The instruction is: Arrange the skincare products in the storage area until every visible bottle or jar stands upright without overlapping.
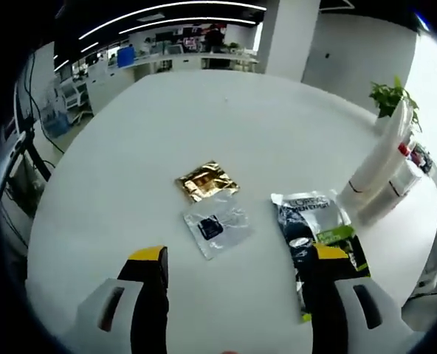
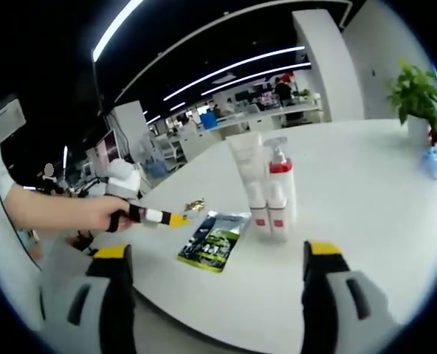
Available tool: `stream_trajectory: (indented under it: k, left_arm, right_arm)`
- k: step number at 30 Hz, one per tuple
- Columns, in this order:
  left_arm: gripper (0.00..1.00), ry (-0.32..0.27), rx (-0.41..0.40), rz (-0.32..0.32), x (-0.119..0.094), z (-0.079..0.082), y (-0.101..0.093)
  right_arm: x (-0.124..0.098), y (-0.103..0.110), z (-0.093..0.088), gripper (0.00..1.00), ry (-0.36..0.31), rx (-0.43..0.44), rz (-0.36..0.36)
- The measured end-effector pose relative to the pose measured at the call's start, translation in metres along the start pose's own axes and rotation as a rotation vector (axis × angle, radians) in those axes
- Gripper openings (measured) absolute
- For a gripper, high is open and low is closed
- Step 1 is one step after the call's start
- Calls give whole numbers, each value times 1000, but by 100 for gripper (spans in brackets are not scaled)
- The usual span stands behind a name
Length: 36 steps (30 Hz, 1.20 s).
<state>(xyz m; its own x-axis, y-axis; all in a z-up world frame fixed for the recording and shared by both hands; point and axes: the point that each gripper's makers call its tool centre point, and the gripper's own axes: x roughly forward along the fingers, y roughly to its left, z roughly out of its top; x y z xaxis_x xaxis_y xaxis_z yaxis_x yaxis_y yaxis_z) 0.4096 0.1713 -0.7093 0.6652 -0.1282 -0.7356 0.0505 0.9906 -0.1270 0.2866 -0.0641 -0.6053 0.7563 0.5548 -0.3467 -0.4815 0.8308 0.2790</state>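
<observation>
Yellow-tipped jaws of the left claw [image 1: 237,258] stand wide apart and empty above the near edge of a round white table [image 1: 204,125] in an open-plan office. Just ahead of them, a clear plastic sachet [image 1: 215,223] with a dark patch lies flat, touching or nearly touching a crumpled gold foil sachet [image 1: 207,181] just beyond it. Beside the left claw's right jaw a dark sachet with green print [image 1: 311,228] also lies flat, partly hidden by that jaw. Toward the table's right edge, two white bottles [image 1: 377,173] with red bands stand close together, leaning in the fisheye picture; a potted green plant [image 1: 392,96] sits behind them at the table's edge.

From the right gripper view, the right claw [image 2: 218,258] is likewise spread wide and holds nothing, poised over the table's near edge. The two bottles stand upright near the middle of the table: a white tube [image 2: 249,184] on its cap, and a pump bottle [image 2: 280,192] with a red collar, side by side and touching or nearly so. The dark and green sachet [image 2: 215,242] lies flat just beside them. A person's hand [image 2: 93,214] at the left holds the other gripper out over the table, its yellow tip near the gold foil sachet [image 2: 195,203].
</observation>
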Motion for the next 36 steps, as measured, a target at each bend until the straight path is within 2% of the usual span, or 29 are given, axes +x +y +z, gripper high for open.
stream_trajectory:
  k: [9, 16, 22, 25, 26, 33, 36]
  left_arm:
    - [70, 4, -28, 100, 24, 14, 12]
    - [66, 27, -34, 143, 30, 10, 12]
    - [64, 47, -33, 159, 33, 3, 13]
    - [59, 52, -34, 162, 33, 1, 14]
    - [57, 48, -32, 176, 33, 1, 17]
    - [53, 43, -20, 164, 37, 5, 13]
    - [42, 31, -7, 153, 37, 6, 11]
  right_arm:
    - [0, -1, -1, 96, 4, 12, -3]
    - [-1, -4, -2, 95, 4, 21, -11]
    - [-1, -7, -3, 95, 2, 32, -18]
    - [-1, -6, -3, 95, 5, 33, -18]
    - [-1, -6, -4, 95, 6, 34, -18]
    - [-1, -6, -2, 94, 9, 36, -19]
    - [-1, -7, -4, 94, 9, 38, -21]
